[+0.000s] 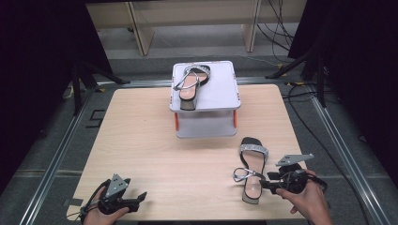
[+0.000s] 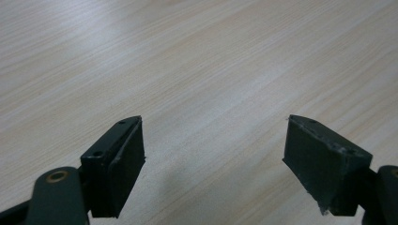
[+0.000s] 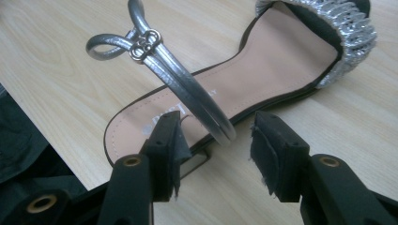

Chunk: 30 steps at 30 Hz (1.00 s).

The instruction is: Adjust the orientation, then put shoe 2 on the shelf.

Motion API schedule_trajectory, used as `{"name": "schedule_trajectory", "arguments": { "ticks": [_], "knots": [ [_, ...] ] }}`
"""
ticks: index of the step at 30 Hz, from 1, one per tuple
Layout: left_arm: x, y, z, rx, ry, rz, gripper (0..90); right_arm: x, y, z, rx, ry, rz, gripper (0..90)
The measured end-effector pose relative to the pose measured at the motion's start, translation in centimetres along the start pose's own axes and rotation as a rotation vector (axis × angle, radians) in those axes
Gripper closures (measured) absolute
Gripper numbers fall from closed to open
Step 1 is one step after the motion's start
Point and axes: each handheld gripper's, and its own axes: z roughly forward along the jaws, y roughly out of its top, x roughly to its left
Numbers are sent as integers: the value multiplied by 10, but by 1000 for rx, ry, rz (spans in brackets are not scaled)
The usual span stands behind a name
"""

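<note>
A black sandal (image 1: 253,165) with a tan insole and a glittery silver toe band lies on the table at the front right, toe pointing away. In the right gripper view its silver ankle strap (image 3: 183,79) arches up over the heel (image 3: 141,126). My right gripper (image 3: 216,150) is open, and the strap's lower end stands between the jaws, touching neither. In the high view the right gripper (image 1: 264,183) sits at the sandal's heel. A matching sandal (image 1: 191,84) rests on a white stand (image 1: 220,89). My left gripper (image 1: 141,197) is open over bare wood at the front left (image 2: 213,154).
The light wooden table (image 1: 150,140) has the white two-level stand at its far middle, with an open space under its top shelf. Dark curtains and metal stands flank the table. Cables run across the floor at the back right.
</note>
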Motion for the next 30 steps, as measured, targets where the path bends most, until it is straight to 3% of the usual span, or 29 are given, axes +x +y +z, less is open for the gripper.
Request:
{"name": "schedule_trajectory", "arguments": {
  "ticks": [5, 10, 11, 12, 14, 15, 17, 20, 23, 29, 30],
  "knots": [
    [0, 0, 0, -1, 2, 4, 202, 0, 3, 6, 17, -12, -41, 556],
    [0, 0, 0, 0, 1, 3, 202, -2, 5, 11, 38, -31, -49, 610],
    [0, 0, 0, 0, 3, 6, 203, 0, 5, 12, 34, -39, -32, 620],
    [0, 0, 0, -1, 4, 6, 202, -3, 5, 14, 18, -34, -64, 644],
    [0, 0, 0, -2, 2, 3, 202, -1, 7, 12, 47, -31, -37, 664],
    [0, 0, 0, 0, 2, 4, 202, -3, 7, 13, 37, -56, -61, 706],
    [-2, 0, 0, -24, -3, -10, 203, -4, 7, 13, 27, -60, -63, 732],
    [0, 0, 0, -8, 2, 3, 202, -7, 7, 11, 22, -69, -81, 757],
    [0, 1, 0, -6, 4, 10, 202, -9, 8, 10, 46, -55, -71, 768],
    [0, 1, -1, -1, 7, 9, 202, -10, 9, 8, 61, -74, -89, 802],
    [0, 1, -1, 1, 6, 7, 203, -10, 9, 7, 64, -77, -73, 802]
  ]
}}
